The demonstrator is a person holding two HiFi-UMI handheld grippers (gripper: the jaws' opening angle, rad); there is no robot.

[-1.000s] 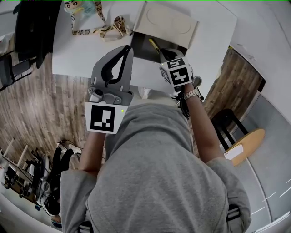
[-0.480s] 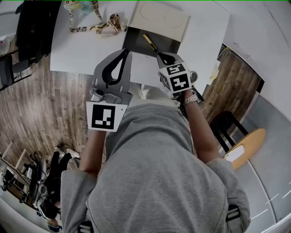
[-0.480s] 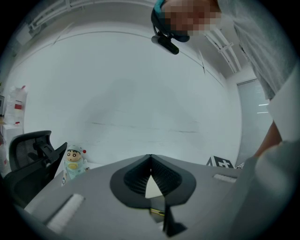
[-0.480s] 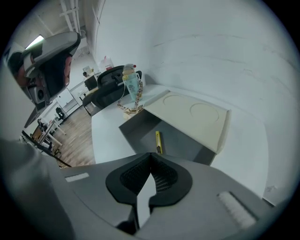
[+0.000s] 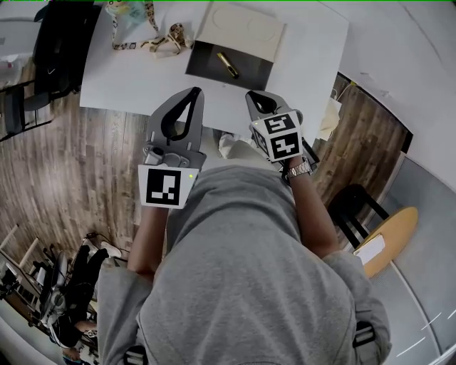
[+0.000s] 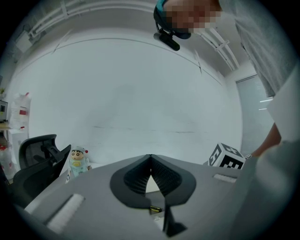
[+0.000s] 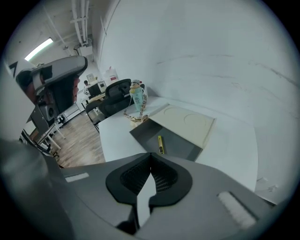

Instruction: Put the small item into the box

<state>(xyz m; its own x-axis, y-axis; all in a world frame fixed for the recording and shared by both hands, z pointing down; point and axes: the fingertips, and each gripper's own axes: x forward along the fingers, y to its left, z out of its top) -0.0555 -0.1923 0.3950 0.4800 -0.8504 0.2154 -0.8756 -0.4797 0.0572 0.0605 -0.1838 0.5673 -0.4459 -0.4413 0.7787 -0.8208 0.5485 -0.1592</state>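
The box (image 5: 206, 63) lies open at the far side of the white table (image 5: 125, 82), its beige lid (image 5: 242, 27) folded back behind it. A small yellow item (image 5: 228, 65) lies on the box's dark floor and also shows in the right gripper view (image 7: 160, 144). My right gripper (image 5: 251, 96) is shut and holds nothing, hovering over the table's near edge, short of the box (image 7: 178, 143). My left gripper (image 5: 194, 93) is beside it, also shut and empty. In their own views the jaw tips of the left gripper (image 6: 150, 156) and of the right gripper (image 7: 150, 154) meet.
A cartoon figurine (image 5: 132, 11) with a patterned lanyard (image 5: 160, 44) lies at the table's far left. A black office chair (image 5: 60, 36) stands to the left of the table. A white bag (image 5: 329, 117) hangs off the table's right side. The floor is wooden.
The right gripper has drawn back from over the box toward the person. The yellow item stays lying in the box. The left gripper has barely moved.
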